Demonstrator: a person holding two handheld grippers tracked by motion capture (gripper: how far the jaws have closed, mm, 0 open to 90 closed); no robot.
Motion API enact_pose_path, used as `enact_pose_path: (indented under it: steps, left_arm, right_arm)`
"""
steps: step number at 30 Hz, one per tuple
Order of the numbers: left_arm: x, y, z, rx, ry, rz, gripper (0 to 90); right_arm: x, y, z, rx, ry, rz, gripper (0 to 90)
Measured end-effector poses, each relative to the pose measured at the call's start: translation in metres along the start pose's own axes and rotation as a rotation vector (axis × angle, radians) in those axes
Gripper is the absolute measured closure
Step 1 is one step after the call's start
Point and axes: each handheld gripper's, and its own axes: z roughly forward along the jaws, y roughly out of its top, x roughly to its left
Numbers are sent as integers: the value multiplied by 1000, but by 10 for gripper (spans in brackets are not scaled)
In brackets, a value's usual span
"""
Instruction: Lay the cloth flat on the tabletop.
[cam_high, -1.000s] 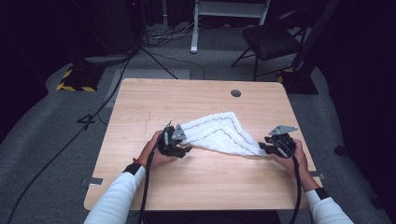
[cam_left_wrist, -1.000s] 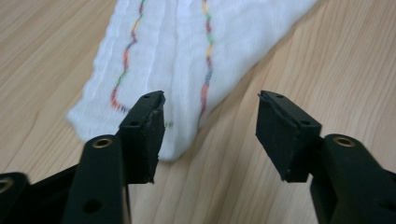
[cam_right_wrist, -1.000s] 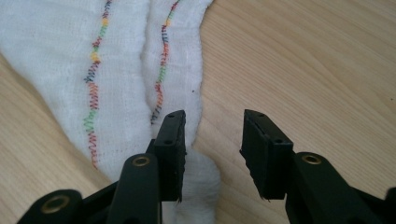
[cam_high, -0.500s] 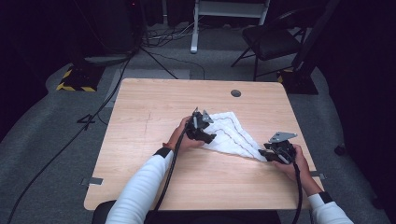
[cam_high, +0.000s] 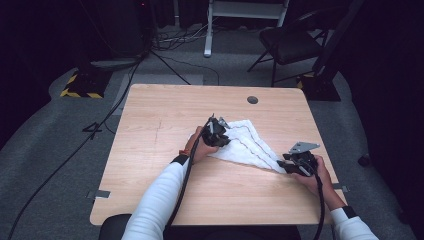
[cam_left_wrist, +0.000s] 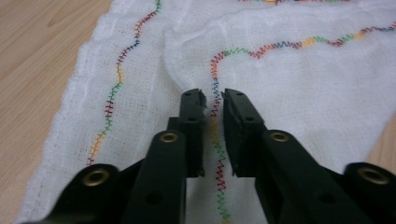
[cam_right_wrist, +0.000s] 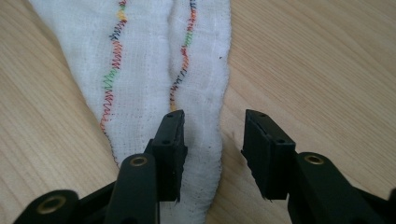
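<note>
A white stitched cloth (cam_high: 245, 142) lies mid-bench (cam_high: 150, 190). The left gripper (cam_left_wrist: 214, 95) sits over a folded corner, jaws just closed to a narrow gap — seemingly pinching nothing. The right gripper (cam_right_wrist: 212, 119) has jaws apart over the cloth's narrow end.

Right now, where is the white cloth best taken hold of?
At the folded-over corner by the left gripper, coming in low along the table: the white cloth lies flat, and only that raised edge gives the jaws something to pinch.
</note>
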Motion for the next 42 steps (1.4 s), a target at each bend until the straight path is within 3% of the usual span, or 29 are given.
enact_pose_path:
  steps: [5,14,21,23,27,29,33,35,36,42]
  left_arm:
    - [-9,-4,-20,-71,-30,38,849]
    - [-42,-30,-64,-103,-65,156,855]
    - [-74,-56,-73,-38,-106,236,856]
    - [-82,-62,-75,-23,-90,258,855]
    - [-93,-74,-76,7,-87,255,845]
    - [-96,-79,-77,22,-87,246,808]
    - [-97,-84,-81,0,-93,220,767]
    - [-95,-82,-83,-7,-72,208,696]
    - [-94,-80,-82,-22,-80,200,680]
    - [-104,-69,-73,-18,-86,194,344]
  right_arm:
    - [0,0,0,3,-4,0,582]
    - [1,1,0,7,-12,-1,563]
    - [2,1,-1,12,-14,-6,544]
    - [3,1,-2,10,-7,-4,529]
    - [6,2,-4,3,-20,-18,518]
    - [8,2,-4,4,-16,-21,517]
    - [12,-1,-5,12,-19,-44,515]
    - [14,-4,-8,6,-20,-50,516]
    - [15,-5,-9,6,-14,-48,515]
    - [15,-9,-12,3,-12,-43,500]
